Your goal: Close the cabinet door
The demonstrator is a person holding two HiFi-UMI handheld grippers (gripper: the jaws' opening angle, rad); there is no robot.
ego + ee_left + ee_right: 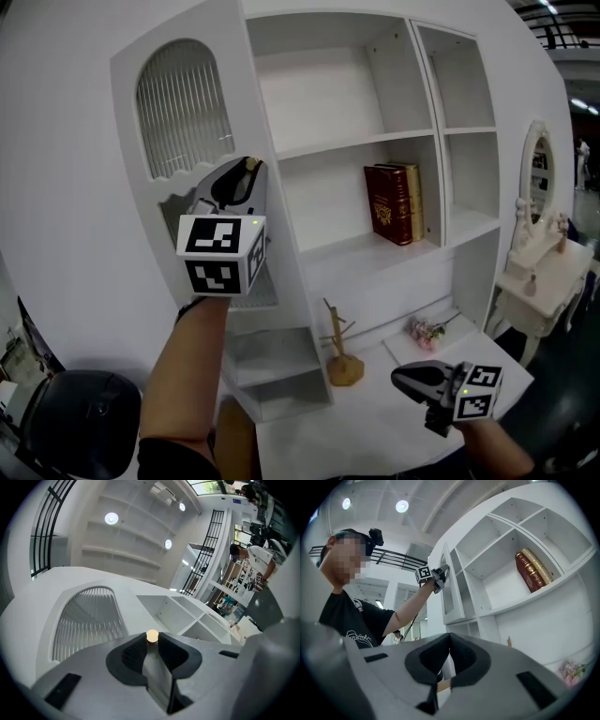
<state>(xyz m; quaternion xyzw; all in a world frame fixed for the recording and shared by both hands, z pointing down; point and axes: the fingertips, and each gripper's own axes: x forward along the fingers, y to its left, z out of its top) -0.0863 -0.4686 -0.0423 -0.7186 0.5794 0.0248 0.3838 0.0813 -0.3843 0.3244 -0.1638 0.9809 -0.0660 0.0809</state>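
Note:
The white cabinet door (pixel 187 141), with an arched ribbed pane, stands swung open at the left of the shelf unit (pixel 375 141). My left gripper (pixel 246 171) is raised at the door's edge and is shut on its small round tan knob (pixel 152 636), which shows between the black pads (pixel 133 654). The right gripper view shows that gripper (pixel 439 575) on the door (pixel 449 588) from the side. My right gripper (pixel 405 380) hangs low over the white desk (pixel 375 427), away from the door. Its jaws (pixel 449 637) meet at the tips with nothing between them.
Two books (pixel 394 202), one red and one tan, stand on the middle shelf. A small wooden stand (pixel 342 361) and pink flowers (pixel 427 330) sit on the desk. A white dressing table with a mirror (pixel 539 281) is at the right, a black chair (pixel 75 422) at the lower left.

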